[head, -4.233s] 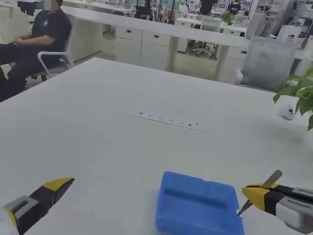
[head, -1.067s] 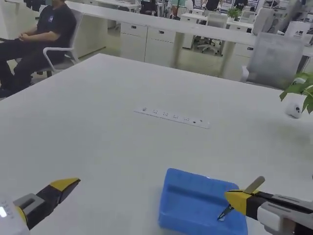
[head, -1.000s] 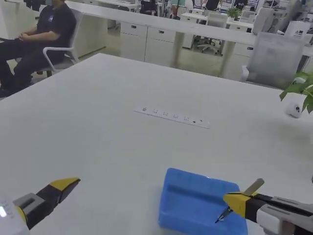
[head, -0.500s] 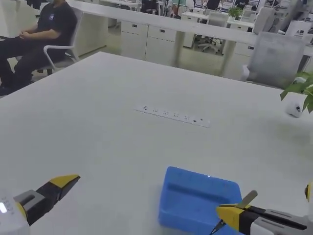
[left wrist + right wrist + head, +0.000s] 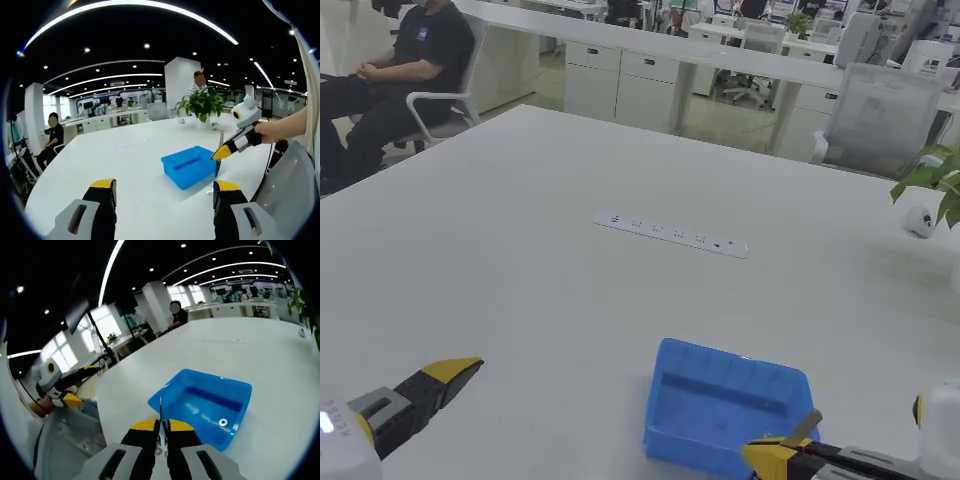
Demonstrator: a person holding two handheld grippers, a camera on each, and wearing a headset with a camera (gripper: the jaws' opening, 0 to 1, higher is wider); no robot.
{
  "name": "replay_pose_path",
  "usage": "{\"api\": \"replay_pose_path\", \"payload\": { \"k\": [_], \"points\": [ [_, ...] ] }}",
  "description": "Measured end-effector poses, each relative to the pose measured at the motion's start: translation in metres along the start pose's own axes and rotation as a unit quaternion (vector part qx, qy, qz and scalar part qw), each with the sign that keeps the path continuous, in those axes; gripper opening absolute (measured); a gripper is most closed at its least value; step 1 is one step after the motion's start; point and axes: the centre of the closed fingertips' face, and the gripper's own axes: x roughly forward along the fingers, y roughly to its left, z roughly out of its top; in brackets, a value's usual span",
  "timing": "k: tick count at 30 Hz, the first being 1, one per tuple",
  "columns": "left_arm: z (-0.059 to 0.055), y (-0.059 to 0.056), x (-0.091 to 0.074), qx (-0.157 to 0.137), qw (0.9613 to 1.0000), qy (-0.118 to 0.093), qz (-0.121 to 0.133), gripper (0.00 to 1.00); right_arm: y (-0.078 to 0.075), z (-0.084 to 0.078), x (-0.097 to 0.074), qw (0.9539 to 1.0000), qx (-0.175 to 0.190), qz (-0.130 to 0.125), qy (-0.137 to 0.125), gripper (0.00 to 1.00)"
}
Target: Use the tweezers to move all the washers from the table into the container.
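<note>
One washer (image 5: 223, 422) lies flat on the floor of the blue container (image 5: 205, 405), near its right wall. The container sits on the white table (image 5: 520, 250), close to the near edge. The tweezers (image 5: 160, 412) are pinched between the pressed-together jaws of the right gripper (image 5: 161, 424). In the right gripper view they run forward as a thin dark line that ends over the container's near left rim. In the left gripper view they hang down just beside the container's near side, and whether the tips hold anything is too small to tell.

Farther back on the table lies a white power strip (image 5: 670, 235), well apart from the container. A leafy plant (image 5: 932, 182) and a small white round device (image 5: 919, 222) stand at the far right. Beyond the table's far left corner a person (image 5: 390, 60) sits in a white chair (image 5: 435, 110), with rows of office desks behind. Nothing lies between the grippers and the container.

The right gripper, held in a hand (image 5: 272, 131), angles down and leftward at the container's near right corner. The left gripper (image 5: 163, 184) hovers low over the table, well to the left of the container. Its yellow-tipped jaws are spread wide with nothing between them, and they point toward the container.
</note>
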Motion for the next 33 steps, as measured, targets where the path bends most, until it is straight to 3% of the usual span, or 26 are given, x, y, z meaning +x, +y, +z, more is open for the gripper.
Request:
{"api": "replay_pose_path", "payload": {
  "k": [13,26,33],
  "points": [
    [0.000,-0.001,0.000,0.001,1.0000,0.003,-0.002,0.79,-0.002,-0.022,0.008,0.9995,0.000,-0.002,0.033,0.04],
    [-0.002,0.001,0.000,0.004,1.0000,0.005,-0.002,0.79,-0.003,-0.028,0.012,0.9991,-0.012,-0.008,0.040,0.04],
    [-0.005,0.001,0.000,0.004,1.0000,0.008,-0.004,0.78,-0.001,-0.029,0.011,0.9982,-0.038,-0.011,0.046,0.04]
  ]
}}
